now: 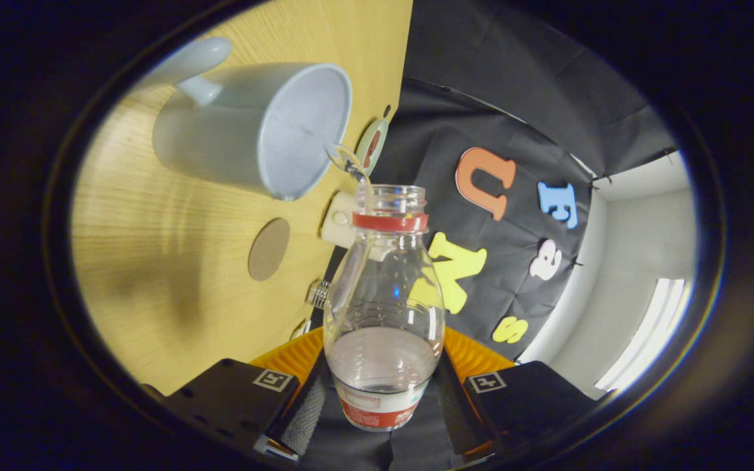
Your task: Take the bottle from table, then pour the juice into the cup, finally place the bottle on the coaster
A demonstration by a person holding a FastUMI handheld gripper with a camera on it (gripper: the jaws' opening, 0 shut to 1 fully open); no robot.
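Wood-grain table [154, 261] runs tilted across the gripper view, the whole scene rolled sideways. On it, farthest left, a pale blue-grey cup [252, 134] with a handle, its open mouth facing the bottle. Below the cup, a round brown coaster [269, 248] lies flat on the table, apart from the cup and bare. Beside the coaster, toward the bottle's neck, a small cream-coloured object [338, 226] too unclear to name. Centre: a clear plastic bottle [383, 307] with a red neck ring, uncapped, its lower part clamped between both fingers of the gripper [380, 396]. Clear liquid pools in the bottle's lower body; a thin stream leaves its mouth and reaches the cup's rim. Right of the bottle, the booth's black cloth wall [521, 118].
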